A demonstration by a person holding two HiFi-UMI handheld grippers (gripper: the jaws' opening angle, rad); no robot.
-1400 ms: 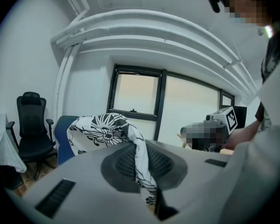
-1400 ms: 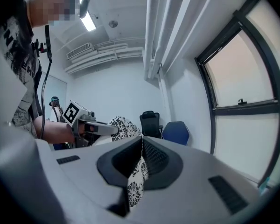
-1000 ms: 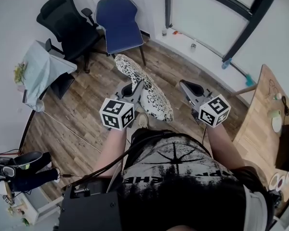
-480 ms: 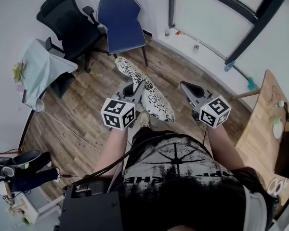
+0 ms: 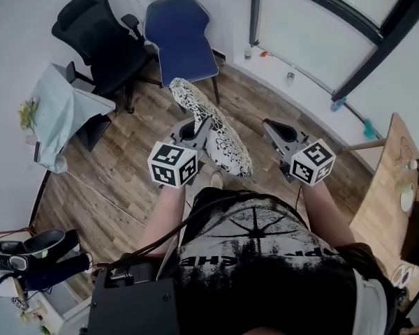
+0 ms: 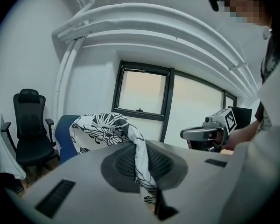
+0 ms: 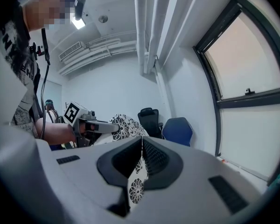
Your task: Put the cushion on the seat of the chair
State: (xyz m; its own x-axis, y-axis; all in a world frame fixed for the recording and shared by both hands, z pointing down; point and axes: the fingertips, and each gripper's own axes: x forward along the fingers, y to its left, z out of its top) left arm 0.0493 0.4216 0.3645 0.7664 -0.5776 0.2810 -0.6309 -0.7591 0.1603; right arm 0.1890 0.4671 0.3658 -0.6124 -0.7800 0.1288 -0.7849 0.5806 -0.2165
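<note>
Two grippers reach before you: your left gripper (image 5: 200,123) pinches the black-and-white floral cushion (image 5: 223,145) above the wooden floor (image 5: 122,169); your right gripper (image 5: 268,123) has its jaws together, floral fabric showing in their slit. Farther off stands the blue padded chair (image 5: 181,37).

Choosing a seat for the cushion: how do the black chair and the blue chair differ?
The black chair has armrests and a tall back with a headrest; the blue chair has no arms and a lower back. The black chair looks padded; the blue chair is a smooth shell on thin straight legs. Both stand by the wall, with nothing on either seat.
</note>
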